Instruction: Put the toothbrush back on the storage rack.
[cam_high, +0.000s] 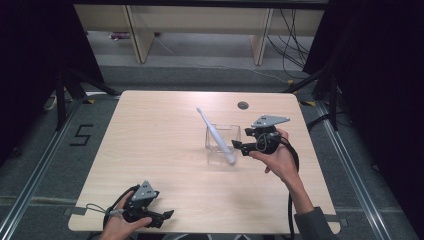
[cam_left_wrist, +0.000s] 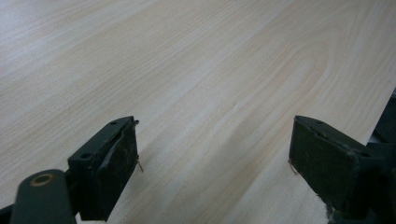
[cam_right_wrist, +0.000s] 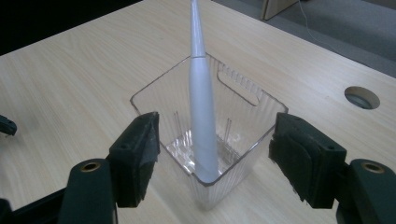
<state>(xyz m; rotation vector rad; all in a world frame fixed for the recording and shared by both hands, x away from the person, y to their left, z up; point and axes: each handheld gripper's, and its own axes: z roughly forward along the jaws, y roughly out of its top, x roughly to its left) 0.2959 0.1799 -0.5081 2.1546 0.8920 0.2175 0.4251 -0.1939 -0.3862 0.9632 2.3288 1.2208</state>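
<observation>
Toothbrush (cam_right_wrist: 201, 116) stood leaning in the clear plastic bin (cam_right_wrist: 243, 100). Right tool (cam_right_wrist: 215, 154) gaped wide beside it, apparently released; retreat seemed next. Left tool (cam_left_wrist: 215, 158) idled wide.

Grey floor (cam_high: 45, 165) — pale wooden table (cam_high: 160, 145).

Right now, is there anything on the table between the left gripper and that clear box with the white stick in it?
No. In the high view, bare wood runs from the left gripper to the clear box.

A lab: dark curtains (cam_high: 30, 75) at both sides, cables (cam_high: 292, 37) at upper right, a taped 5 (cam_high: 81, 135) at left.
</observation>
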